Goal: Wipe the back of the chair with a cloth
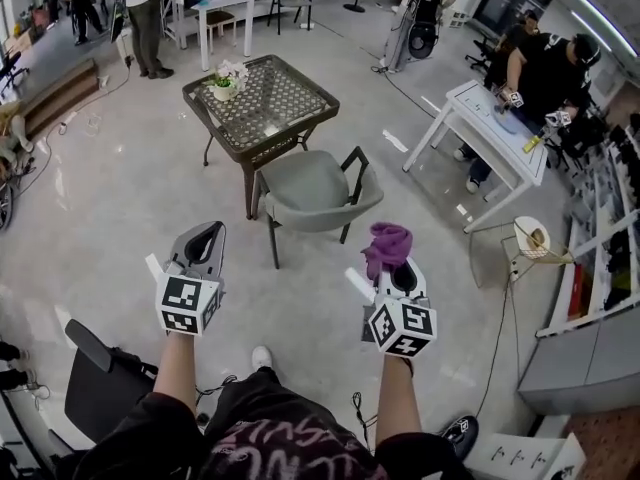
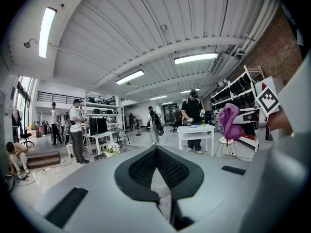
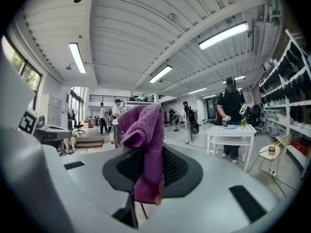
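The grey-green armchair stands on the floor ahead of me, its curved back toward me. A crumpled purple cloth sticks up from my right gripper, which is shut on it. In the right gripper view the cloth hangs over the dark pads of the gripper. My left gripper is held level with the right one, well short of the chair, shut with nothing in it. From the left gripper view its jaws meet at a point, and the cloth shows to the right.
A wicker glass-topped table with a flower pot stands behind the chair. To the right are a white table with a person in black, a small stool and shelving. A black seat is at my lower left.
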Demonstrator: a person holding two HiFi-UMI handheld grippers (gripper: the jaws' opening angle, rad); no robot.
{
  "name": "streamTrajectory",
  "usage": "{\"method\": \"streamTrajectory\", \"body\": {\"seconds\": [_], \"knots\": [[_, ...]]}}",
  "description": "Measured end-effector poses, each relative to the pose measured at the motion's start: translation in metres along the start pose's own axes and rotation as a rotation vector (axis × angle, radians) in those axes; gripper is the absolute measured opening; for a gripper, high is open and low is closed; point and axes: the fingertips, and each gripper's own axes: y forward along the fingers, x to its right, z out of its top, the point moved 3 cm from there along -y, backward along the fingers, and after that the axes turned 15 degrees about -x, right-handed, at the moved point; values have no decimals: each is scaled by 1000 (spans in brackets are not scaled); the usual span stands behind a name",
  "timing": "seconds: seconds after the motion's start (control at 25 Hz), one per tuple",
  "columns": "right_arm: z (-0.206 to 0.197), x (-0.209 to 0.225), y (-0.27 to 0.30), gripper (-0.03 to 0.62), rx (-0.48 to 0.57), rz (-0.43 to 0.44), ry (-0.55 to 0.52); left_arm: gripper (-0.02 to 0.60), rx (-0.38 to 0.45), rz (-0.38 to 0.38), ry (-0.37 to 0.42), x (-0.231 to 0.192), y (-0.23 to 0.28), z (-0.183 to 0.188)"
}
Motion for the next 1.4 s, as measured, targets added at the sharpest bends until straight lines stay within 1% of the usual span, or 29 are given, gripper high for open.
{"method": "streamTrajectory", "body": {"seconds": [0.2, 0.4, 0.56, 0.76, 1.0, 1.12, 1.4], "knots": [[19, -12, 23, 94, 24, -30, -8, 9, 27, -19, -5, -28, 22, 7], [23, -11, 35, 94, 23, -45, -2, 9, 23, -39, -18, -37, 39, 12], [21, -3, 51, 94, 20, -45, -2, 9, 17, -58, -19, -33, 58, 13], [21, 12, 73, 94, 8, -26, -4, 9, -14, -77, -29, -18, 84, 15], [14, 32, 111, 93, -17, -2, -10, 9, -31, -71, -25, -3, 118, 13], [7, 40, 127, 94, -15, 13, -13, 9, -32, -68, -15, 3, 137, 8], [-20, 50, 166, 94, -35, 37, -23, 9, -54, -59, -27, 12, 171, -18]]}}
